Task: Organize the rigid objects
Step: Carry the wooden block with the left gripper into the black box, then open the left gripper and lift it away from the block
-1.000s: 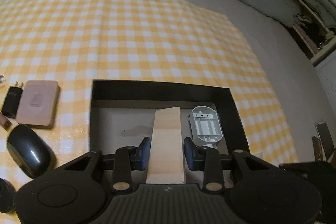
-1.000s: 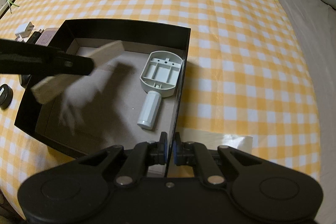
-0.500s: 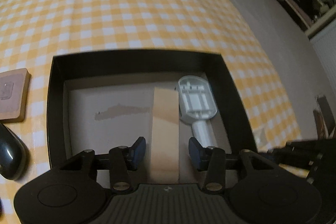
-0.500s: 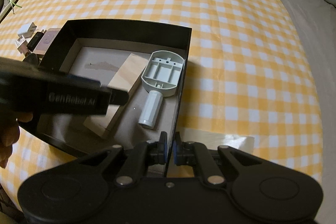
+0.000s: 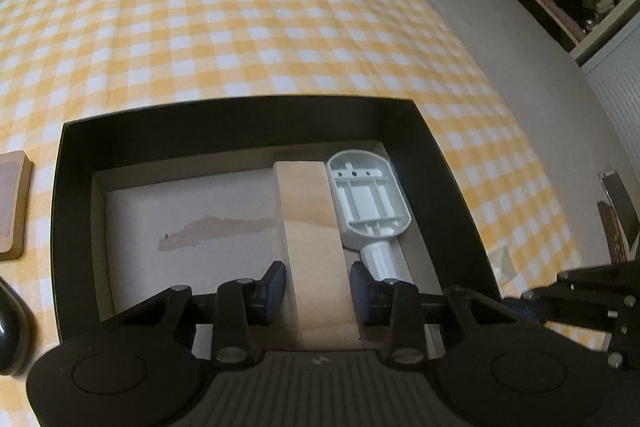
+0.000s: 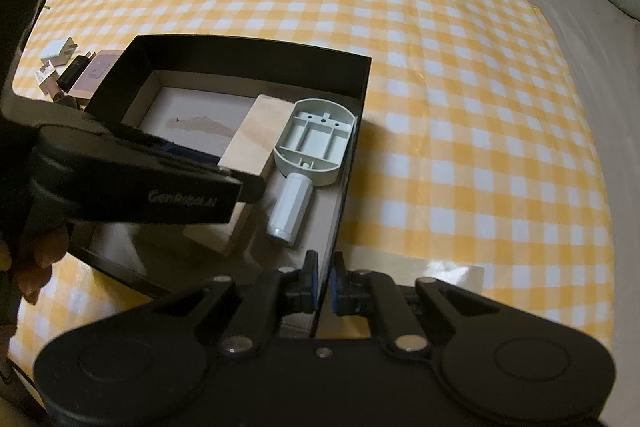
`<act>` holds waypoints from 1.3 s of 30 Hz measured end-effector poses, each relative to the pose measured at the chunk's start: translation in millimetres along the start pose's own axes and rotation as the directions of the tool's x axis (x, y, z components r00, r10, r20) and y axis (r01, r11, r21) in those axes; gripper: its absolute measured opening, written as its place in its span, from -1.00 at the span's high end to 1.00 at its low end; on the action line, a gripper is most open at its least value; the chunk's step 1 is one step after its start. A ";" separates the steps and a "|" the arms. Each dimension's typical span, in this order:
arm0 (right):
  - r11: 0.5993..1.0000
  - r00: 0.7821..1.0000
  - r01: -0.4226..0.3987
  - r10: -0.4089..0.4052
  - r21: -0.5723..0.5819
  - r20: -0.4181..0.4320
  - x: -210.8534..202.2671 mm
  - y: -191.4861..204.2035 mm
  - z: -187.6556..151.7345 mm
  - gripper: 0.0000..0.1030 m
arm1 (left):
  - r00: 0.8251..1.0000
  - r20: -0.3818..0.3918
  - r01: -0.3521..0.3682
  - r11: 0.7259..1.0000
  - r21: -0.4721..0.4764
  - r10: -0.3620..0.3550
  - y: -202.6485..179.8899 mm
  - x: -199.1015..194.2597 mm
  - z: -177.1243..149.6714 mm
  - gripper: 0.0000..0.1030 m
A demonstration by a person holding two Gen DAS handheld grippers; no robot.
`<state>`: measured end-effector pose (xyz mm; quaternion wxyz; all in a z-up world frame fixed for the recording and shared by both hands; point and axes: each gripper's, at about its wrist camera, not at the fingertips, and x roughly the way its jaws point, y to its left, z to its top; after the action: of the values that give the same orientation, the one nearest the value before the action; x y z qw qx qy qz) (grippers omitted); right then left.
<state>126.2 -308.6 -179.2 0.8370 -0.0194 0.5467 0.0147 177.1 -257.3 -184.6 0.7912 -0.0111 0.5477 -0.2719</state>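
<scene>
Wooden block (image 5: 316, 259) lying flat in black box (image 5: 240, 119), left tool (image 5: 318, 285) closing around it, pads just clear, right tool (image 6: 324, 283) clenched on box wall.

Matte black left gripper (image 5: 318, 287) and right gripper (image 6: 323, 285): blue pads, silver screws, grey lettering.

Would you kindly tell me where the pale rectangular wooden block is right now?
In both wrist views, the pale wooden block lies on the floor of the black open box, immediately left of the white plastic handled part, between the closing pads of the left gripper.
</scene>
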 end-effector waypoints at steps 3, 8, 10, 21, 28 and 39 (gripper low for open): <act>1.000 1.000 0.000 0.000 0.000 0.000 -0.1 0.2 0.0 0.87 | 1.000 0.023 0.000 1.000 -0.009 0.000 -0.4 6.2 5.7 0.29; 1.000 1.000 -0.001 0.001 0.000 0.000 0.1 0.2 -0.1 0.87 | 0.999 0.028 0.022 0.999 -0.036 -0.021 5.5 4.2 6.1 0.30; 1.000 1.000 0.000 0.000 0.000 0.001 0.1 0.5 -0.2 0.87 | 0.999 0.023 0.036 0.999 -0.041 -0.035 5.8 4.7 6.5 0.25; 0.999 1.000 0.009 -0.009 0.052 0.011 2.5 1.1 3.5 0.88 | 0.996 0.044 0.081 0.997 0.021 -0.081 3.8 -26.9 -1.0 -0.15; 0.999 0.999 0.045 -0.045 0.019 0.006 3.1 10.1 1.3 0.88 | 0.991 0.097 0.091 0.995 0.036 -0.094 8.1 -60.8 -8.8 -0.52; 0.999 0.999 0.053 -0.053 0.009 0.002 5.3 9.4 0.6 0.88 | 0.968 0.250 0.017 1.000 0.019 -0.021 40.9 -135.2 -25.9 -0.98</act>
<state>128.5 -299.2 -184.0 0.8378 -0.0300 0.5450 -0.0097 137.5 -155.3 -91.5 0.8513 -0.0440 0.4412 -0.2805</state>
